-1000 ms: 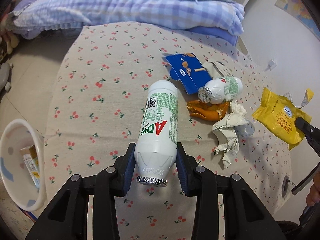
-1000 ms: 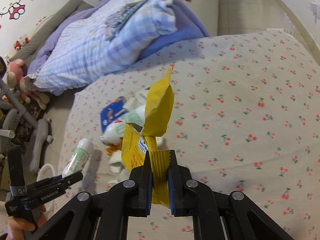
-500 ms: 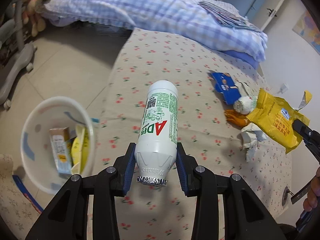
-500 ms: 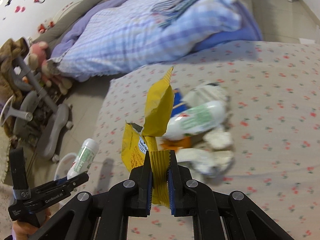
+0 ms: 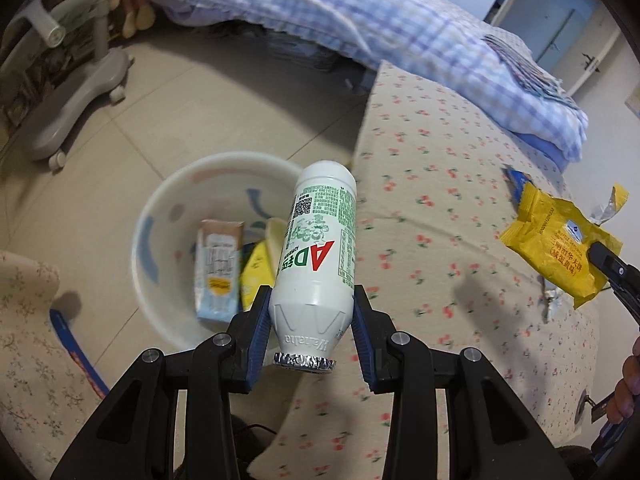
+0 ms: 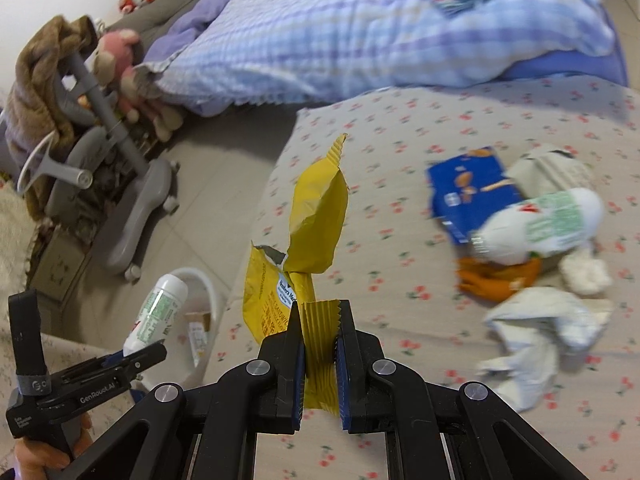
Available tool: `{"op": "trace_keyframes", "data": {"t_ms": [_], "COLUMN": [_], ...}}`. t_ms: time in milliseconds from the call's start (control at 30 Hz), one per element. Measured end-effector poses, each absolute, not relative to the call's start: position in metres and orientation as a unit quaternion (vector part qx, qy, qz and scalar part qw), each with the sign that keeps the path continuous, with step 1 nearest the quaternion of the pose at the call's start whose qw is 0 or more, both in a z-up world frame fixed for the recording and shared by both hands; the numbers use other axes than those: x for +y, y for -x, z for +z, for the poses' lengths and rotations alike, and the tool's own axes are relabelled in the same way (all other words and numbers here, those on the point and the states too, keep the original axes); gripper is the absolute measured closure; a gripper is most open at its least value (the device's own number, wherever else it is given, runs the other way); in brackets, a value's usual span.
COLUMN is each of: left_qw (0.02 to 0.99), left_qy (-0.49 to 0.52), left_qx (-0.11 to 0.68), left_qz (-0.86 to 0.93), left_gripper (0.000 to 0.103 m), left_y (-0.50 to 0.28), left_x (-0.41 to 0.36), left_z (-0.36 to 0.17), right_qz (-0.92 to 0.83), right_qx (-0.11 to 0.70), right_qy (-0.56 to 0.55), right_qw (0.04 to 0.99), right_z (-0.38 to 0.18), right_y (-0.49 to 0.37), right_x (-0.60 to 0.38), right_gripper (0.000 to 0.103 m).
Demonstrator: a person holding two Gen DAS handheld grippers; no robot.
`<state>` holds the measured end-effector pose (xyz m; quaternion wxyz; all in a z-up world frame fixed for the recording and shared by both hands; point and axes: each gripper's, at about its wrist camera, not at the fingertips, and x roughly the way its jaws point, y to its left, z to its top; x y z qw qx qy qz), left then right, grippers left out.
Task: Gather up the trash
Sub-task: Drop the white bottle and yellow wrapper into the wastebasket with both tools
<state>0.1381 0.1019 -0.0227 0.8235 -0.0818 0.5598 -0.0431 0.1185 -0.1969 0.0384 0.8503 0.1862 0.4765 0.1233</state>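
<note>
My left gripper (image 5: 312, 316) is shut on a white AD milk bottle (image 5: 320, 248) and holds it in the air over the near rim of a white trash basin (image 5: 160, 208) on the floor. The basin holds a small carton (image 5: 218, 268) and a yellow wrapper. My right gripper (image 6: 319, 332) is shut on a torn yellow snack bag (image 6: 312, 224), held above the bed's edge; the bag also shows in the left wrist view (image 5: 556, 248). The left gripper and bottle (image 6: 154, 312) show at the lower left of the right wrist view.
On the cherry-print bed (image 6: 400, 184) lie a blue box (image 6: 468, 192), a second white bottle (image 6: 540, 224), an orange wrapper (image 6: 496, 280) and crumpled white paper (image 6: 536, 328). A grey chair base (image 5: 68, 100) stands on the floor. A plaid quilt (image 5: 360, 20) lies behind.
My left gripper has carried the bottle left, off the bed and over the basin. My right gripper has swung left with the yellow bag toward the bed's edge.
</note>
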Motion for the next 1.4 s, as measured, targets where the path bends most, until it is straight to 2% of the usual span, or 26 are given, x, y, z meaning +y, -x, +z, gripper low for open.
{"op": "trace_keyframes", "data": {"t_ms": [267,700,733,800,867,900,1333,1400], "left_qw": [0.811,0.785,0.783,0.782,0.786,0.791,0.811,0.811], "left_qy": [0.085,0.078,0.073,0.074,0.075,0.071,0.055,0.052], "left_qx": [0.580,0.615,0.617,0.618,0.611,0.605,0.577,0.576], "left_qz": [-0.004,0.008,0.019,0.033,0.055,0.066,0.085,0.082], "left_gripper": [0.063,0.061,0.060,0.038,0.023,0.019,0.011,0.004], "left_y": [-0.144,-0.161,-0.161,-0.159,-0.155,-0.152,-0.125,-0.123], "left_x": [0.141,0.159,0.161,0.165,0.170,0.173,0.190,0.190], "left_z": [-0.047,-0.076,-0.077,-0.074,-0.067,-0.062,-0.038,-0.037], "right_qz": [0.152,0.167,0.168,0.169,0.170,0.171,0.206,0.215], "right_qx": [0.492,0.513,0.514,0.515,0.516,0.516,0.516,0.514], "right_qy": [-0.161,-0.144,-0.143,-0.142,-0.141,-0.140,-0.138,-0.140], "right_qw": [0.842,0.830,0.829,0.828,0.828,0.828,0.820,0.818], "right_z": [0.024,0.000,0.000,-0.002,-0.002,-0.003,-0.016,-0.018], "right_y": [-0.131,-0.144,-0.145,-0.145,-0.147,-0.147,-0.161,-0.162], "right_x": [-0.147,-0.101,-0.099,-0.096,-0.093,-0.091,-0.043,-0.035], "right_gripper": [0.092,0.092,0.092,0.092,0.092,0.092,0.092,0.086]}}
